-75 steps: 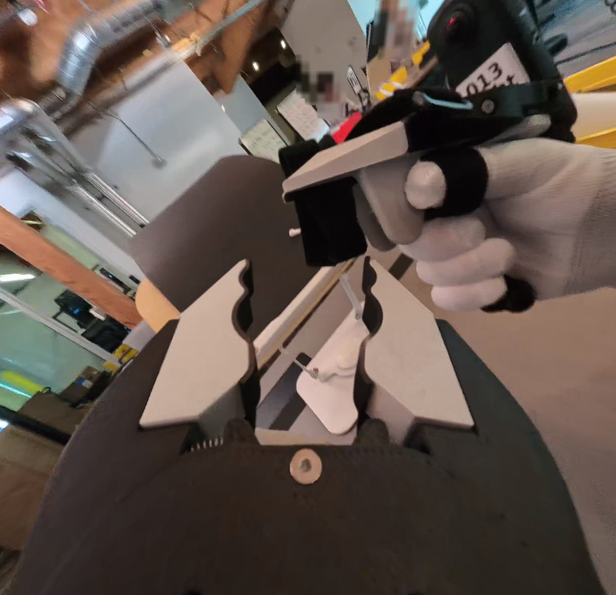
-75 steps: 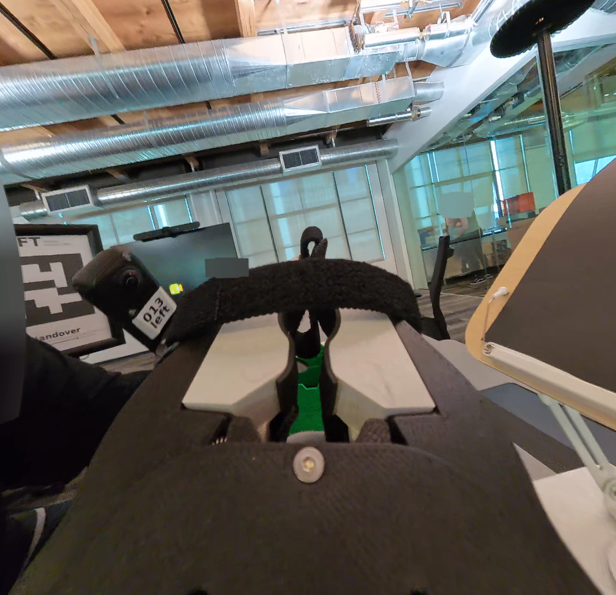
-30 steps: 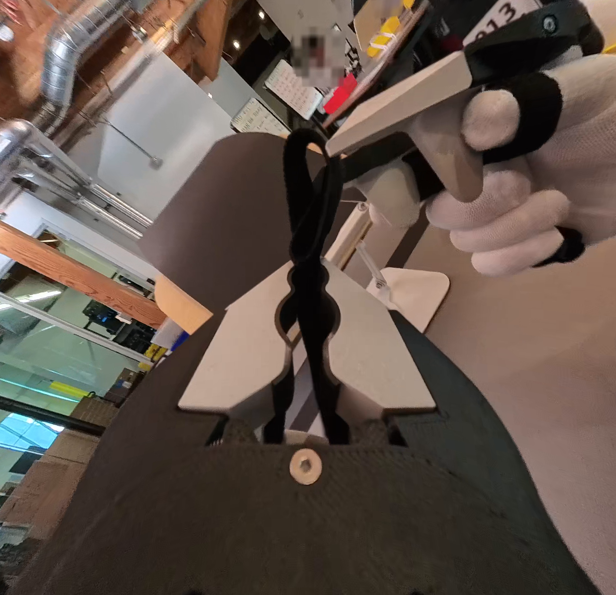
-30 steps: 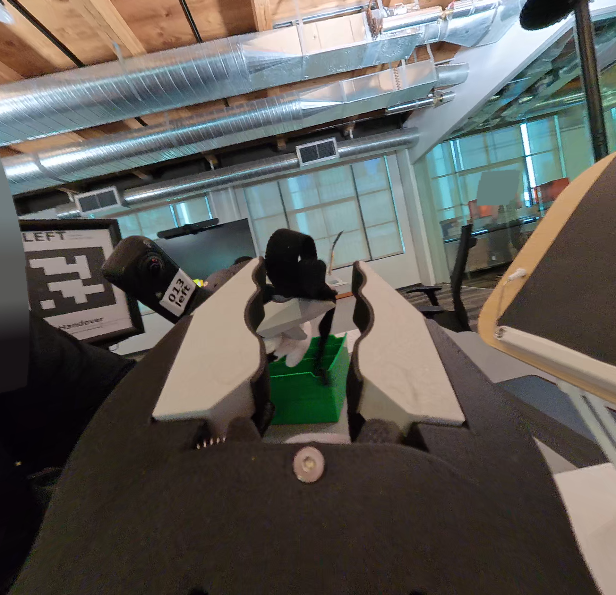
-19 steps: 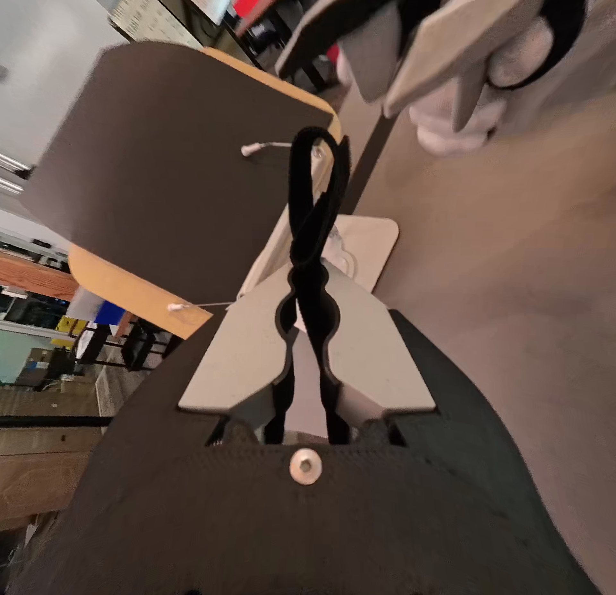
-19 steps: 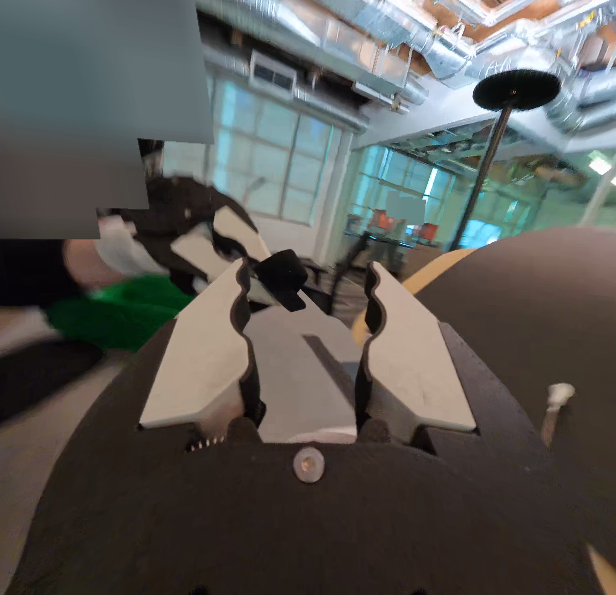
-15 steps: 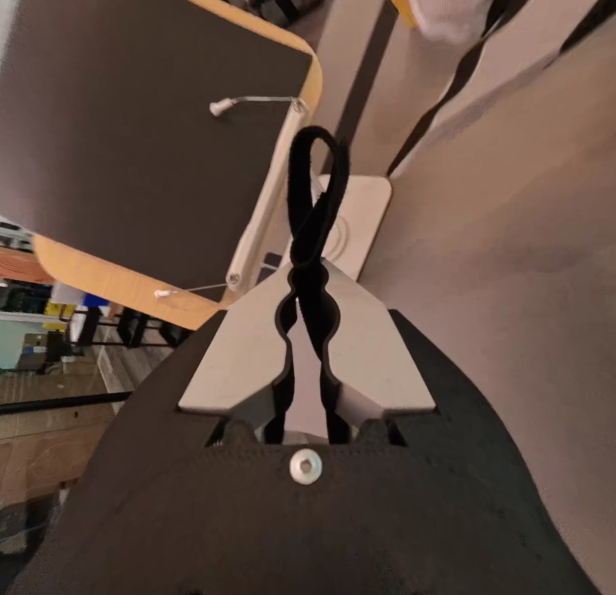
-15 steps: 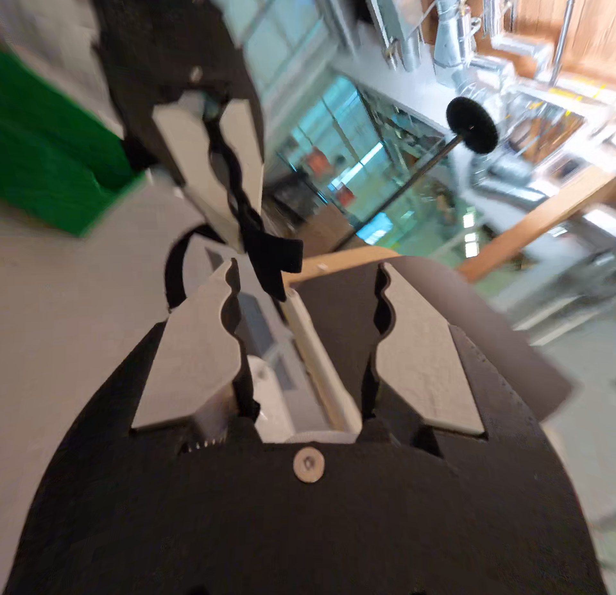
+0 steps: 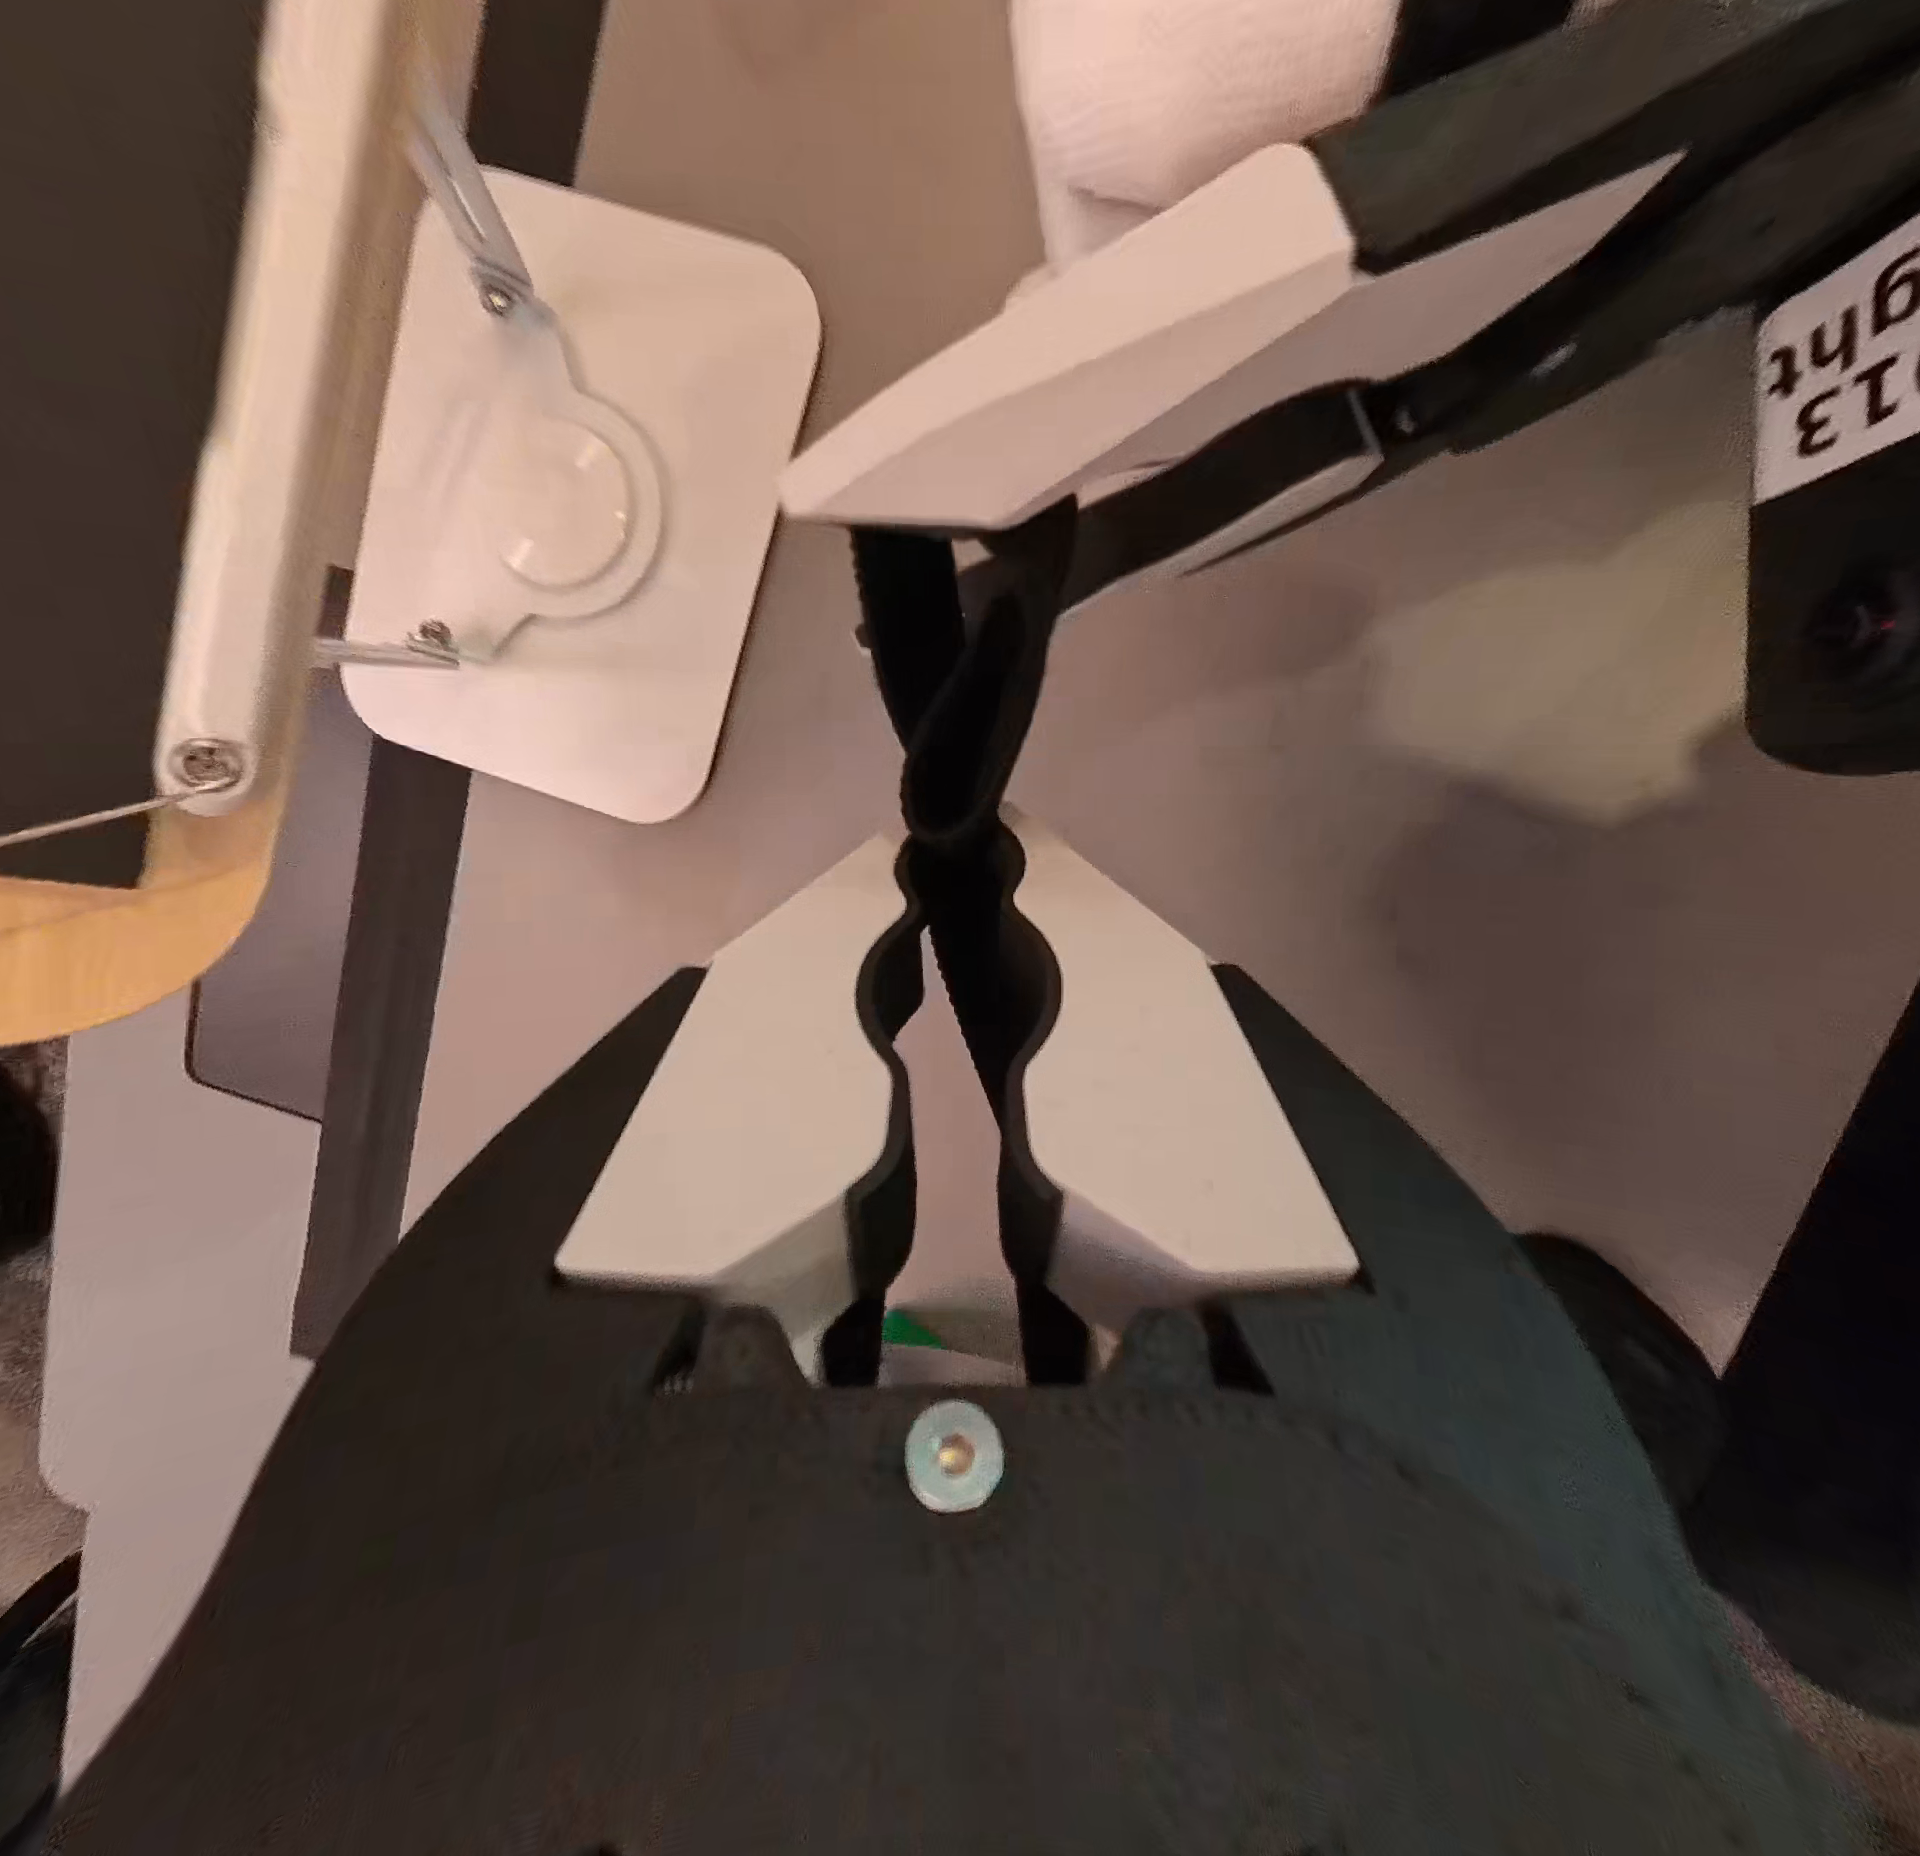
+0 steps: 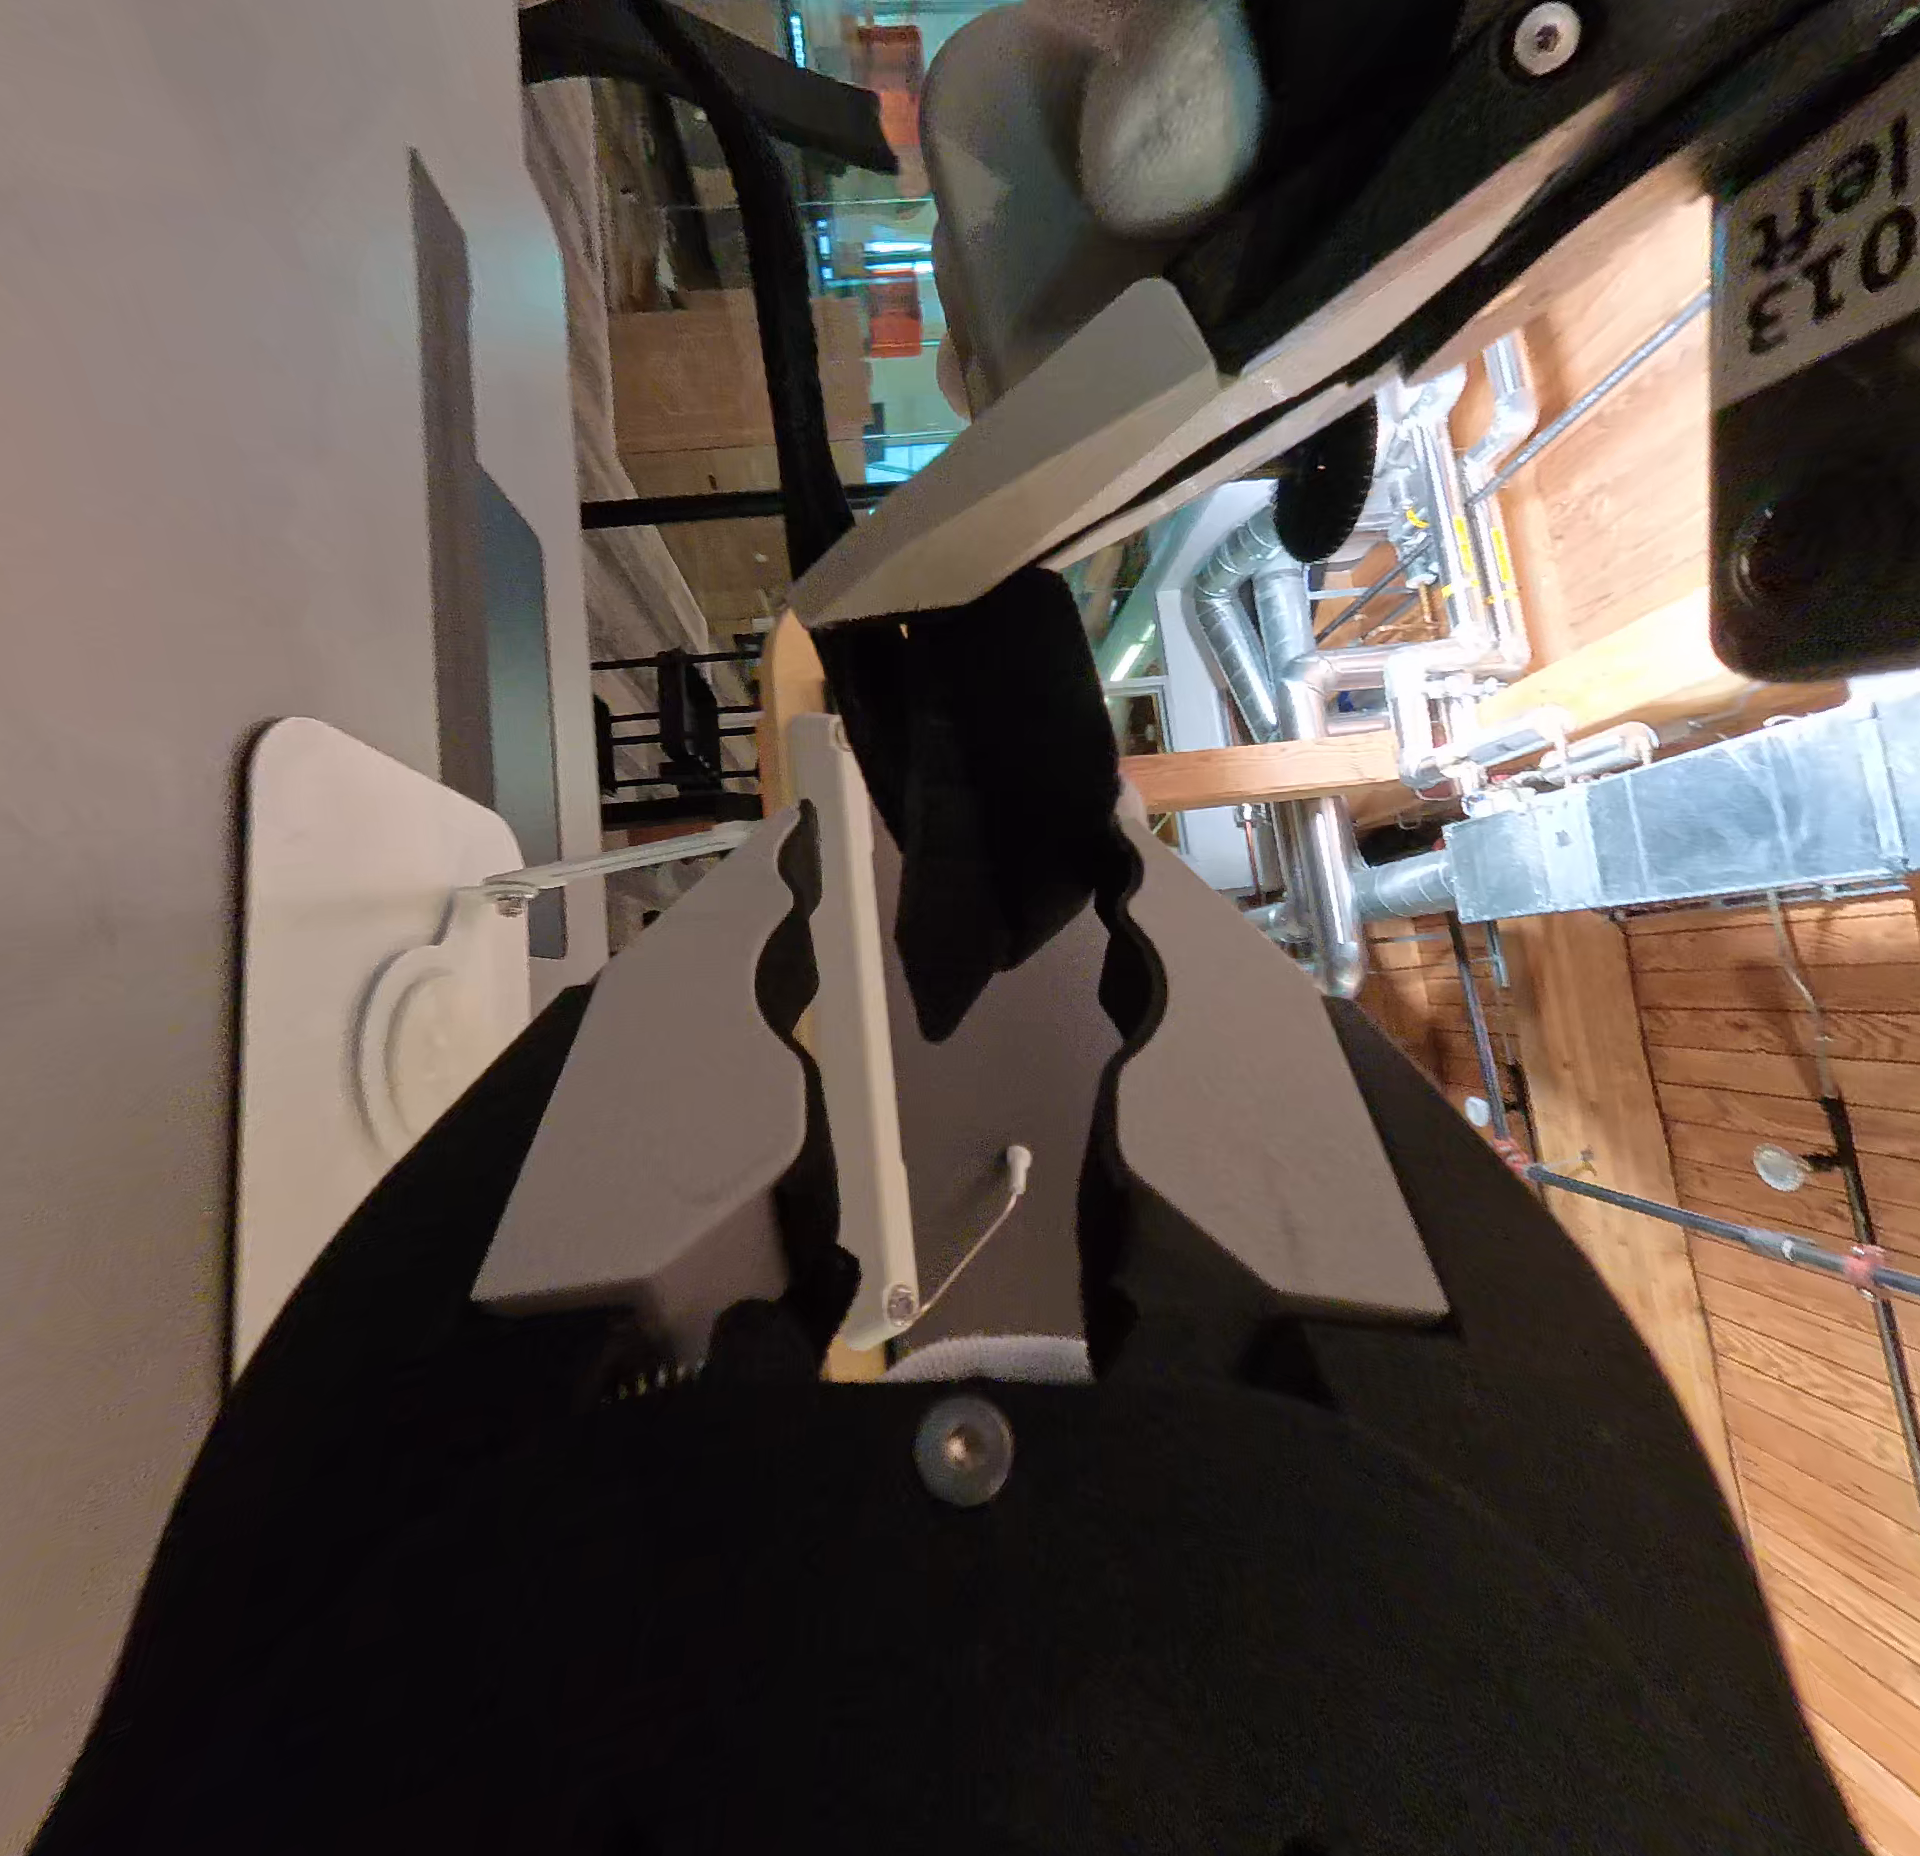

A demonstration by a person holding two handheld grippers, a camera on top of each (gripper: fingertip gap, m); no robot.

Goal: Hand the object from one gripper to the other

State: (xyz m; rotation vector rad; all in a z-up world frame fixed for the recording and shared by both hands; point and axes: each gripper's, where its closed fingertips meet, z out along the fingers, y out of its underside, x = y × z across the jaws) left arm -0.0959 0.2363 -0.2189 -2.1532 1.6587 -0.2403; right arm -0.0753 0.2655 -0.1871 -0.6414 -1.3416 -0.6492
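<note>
A black strap loop (image 9: 951,705) is pinched between my left gripper's (image 9: 956,856) shut fingertips and sticks out ahead of them. In the left wrist view my right gripper (image 9: 904,549) comes in from the upper right, and its white finger (image 9: 1091,352) covers the loop's far end. In the right wrist view my right gripper (image 10: 961,850) is open, and the strap (image 10: 987,819) hangs between its two fingers, touching neither clearly. The left gripper's grey finger (image 10: 1018,456) lies just above the strap.
A white stand base (image 9: 582,518) sits on the grey table (image 9: 1403,975) to the left, holding a dark board with a wooden edge (image 9: 104,923). A white-gloved hand (image 9: 1195,61) holds the right gripper. The same base shows in the right wrist view (image 10: 343,923). Some 5 cm of space lies between my two pairs of fingers.
The strap went from the right gripper to the left, which shut on it. The right gripper opened, both swung down toward the table, and the open right fingers now flank the strap's free end.
</note>
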